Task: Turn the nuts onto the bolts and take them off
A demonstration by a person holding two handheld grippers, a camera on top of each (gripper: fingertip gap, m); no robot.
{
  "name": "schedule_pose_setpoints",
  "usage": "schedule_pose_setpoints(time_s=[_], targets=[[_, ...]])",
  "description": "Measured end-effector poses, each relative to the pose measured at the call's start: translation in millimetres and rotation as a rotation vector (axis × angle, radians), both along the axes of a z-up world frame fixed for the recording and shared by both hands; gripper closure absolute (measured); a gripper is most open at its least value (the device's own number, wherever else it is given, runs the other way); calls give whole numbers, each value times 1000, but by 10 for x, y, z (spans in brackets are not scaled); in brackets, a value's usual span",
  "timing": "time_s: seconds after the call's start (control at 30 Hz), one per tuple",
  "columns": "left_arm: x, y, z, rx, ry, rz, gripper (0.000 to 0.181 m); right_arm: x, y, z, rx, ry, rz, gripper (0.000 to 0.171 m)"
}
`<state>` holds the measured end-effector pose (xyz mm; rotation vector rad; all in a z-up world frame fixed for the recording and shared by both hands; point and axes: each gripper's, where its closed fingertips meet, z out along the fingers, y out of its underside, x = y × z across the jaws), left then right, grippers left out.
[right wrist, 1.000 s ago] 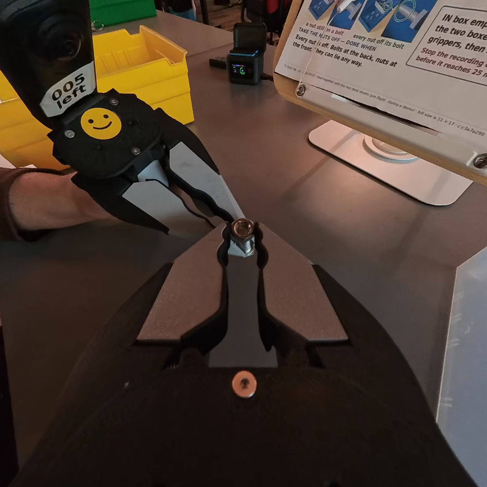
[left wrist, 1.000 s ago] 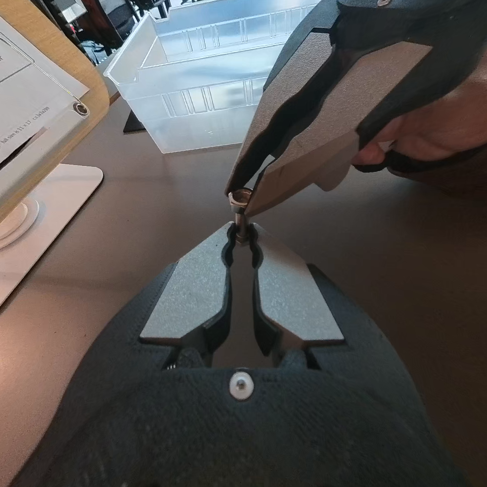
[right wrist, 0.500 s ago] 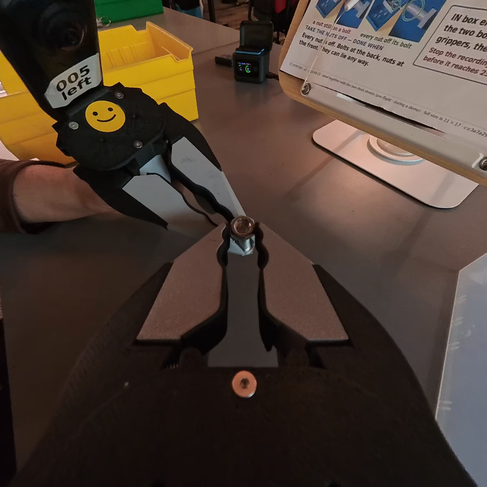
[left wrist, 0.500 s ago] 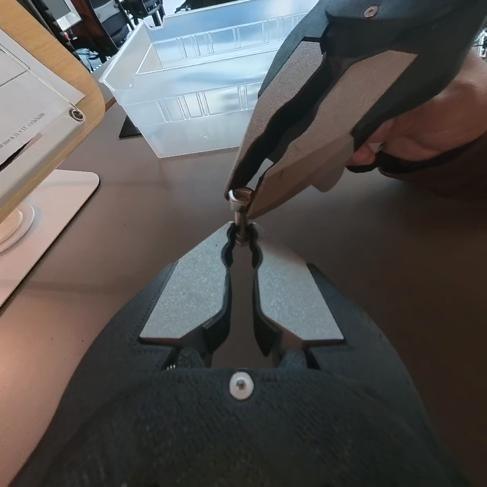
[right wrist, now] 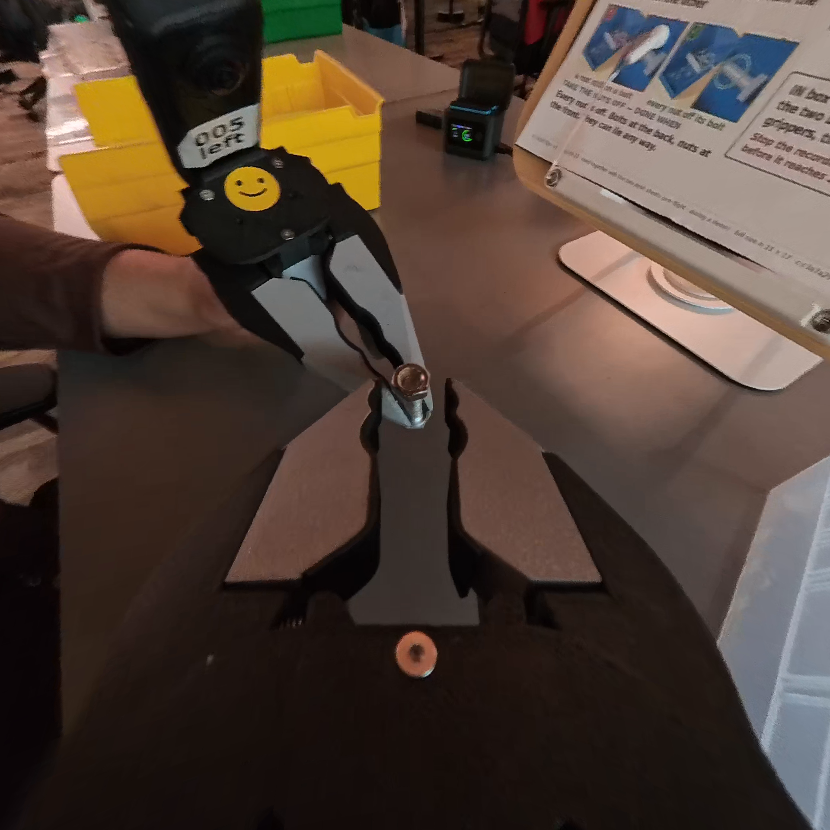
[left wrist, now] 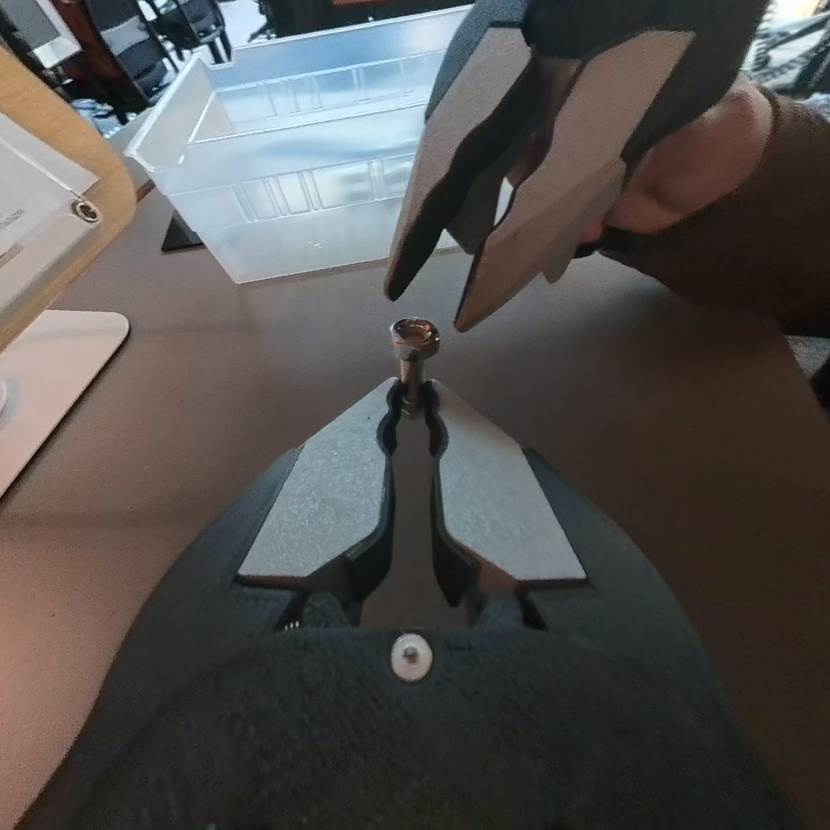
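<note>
My left gripper (left wrist: 412,387) is shut on the lower end of a steel bolt (left wrist: 408,375) and holds it upright above the dark table. A hex nut (left wrist: 414,337) sits on the bolt's top end. My right gripper (left wrist: 426,307) is open and empty, its tips just above and to the right of the nut, not touching it. In the right wrist view the nut (right wrist: 409,381) shows between my right gripper's (right wrist: 411,390) spread fingers, with the bolt (right wrist: 417,409) below it held by the left gripper (right wrist: 406,415).
A clear plastic bin (left wrist: 292,179) stands behind the bolt; its corner also shows in the right wrist view (right wrist: 786,606). A yellow bin (right wrist: 328,125) stands at the back left. An instruction board (right wrist: 673,148) on a white base (right wrist: 700,341) and a small black device (right wrist: 471,130) stand to the right. The grippers are tip to tip, or close to it.
My right gripper has opened, let go of the nut and lifted slightly away. The nut stays on the bolt, which my left gripper still holds.
</note>
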<state>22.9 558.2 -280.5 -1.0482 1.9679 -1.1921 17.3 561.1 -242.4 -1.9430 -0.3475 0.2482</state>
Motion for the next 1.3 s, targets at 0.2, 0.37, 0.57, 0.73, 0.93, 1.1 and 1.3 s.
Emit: schedule_pose_setpoints(time_s=[0.2, 0.37, 0.57, 0.73, 0.93, 1.1, 1.3], targets=[[-68, -165, -33, 22, 2, -97, 173, -206, -145, -48, -10, -82, 154, 148], [-122, -249, -18, 24, -3, -150, 173, -256, -226, -38, -13, -93, 202, 151], [-138, -288, -13, 28, -10, -168, 173, -229, -251, 38, 20, -105, 196, 152], [-172, -323, 24, 13, -23, -198, 173, -216, -295, -8, 3, -135, 216, 152], [-231, -403, 54, 6, -36, -252, 173, -277, -326, -19, 1, -148, 256, 154], [-258, -437, 52, 11, -36, -274, 173, -328, -342, -37, -1, -148, 286, 156], [-250, -427, 33, 23, -30, -266, 173, -322, -335, -55, -12, -157, 281, 156]])
